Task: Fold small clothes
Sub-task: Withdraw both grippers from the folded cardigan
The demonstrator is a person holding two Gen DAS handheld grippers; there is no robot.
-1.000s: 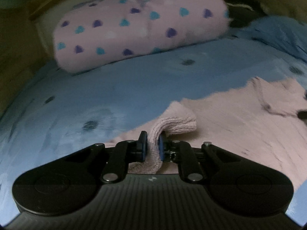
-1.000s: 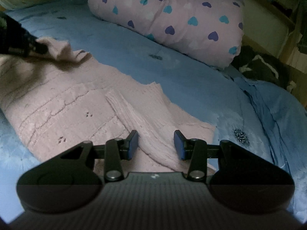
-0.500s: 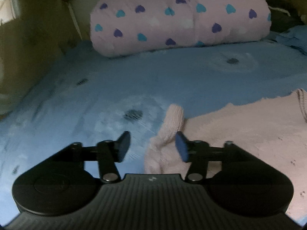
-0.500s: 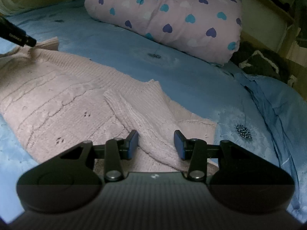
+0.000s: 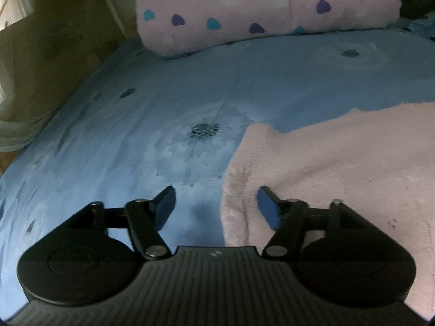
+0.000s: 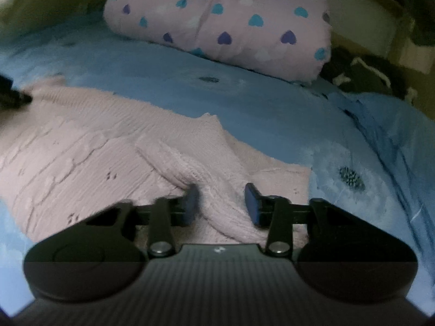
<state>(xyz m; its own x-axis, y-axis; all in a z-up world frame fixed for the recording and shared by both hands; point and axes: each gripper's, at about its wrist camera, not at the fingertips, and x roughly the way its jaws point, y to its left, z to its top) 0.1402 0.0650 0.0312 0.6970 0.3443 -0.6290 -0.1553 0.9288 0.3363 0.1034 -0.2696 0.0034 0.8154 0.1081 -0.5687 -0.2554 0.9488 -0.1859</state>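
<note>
Near the heart-dotted pillow at the head of the bed, a pink knit sweater lies flat on the blue sheet, spread out so it can be folded. The left tool sits at the sweater's edge farthest from the pillow's middle. Its jaws have just been opening and now stand spread, with the soft pink edge lying loose between them and not pinched, likely because that corner has been laid down where it should go. The right tool sits over a folded-in sleeve, on the sweater's side away from the pillow. Its jaws have just been closing around the sleeve's ridge. The picture is blurry, so I think the pads are only near the knit and not squeezing it yet, ready to lift it for a fold.
</note>
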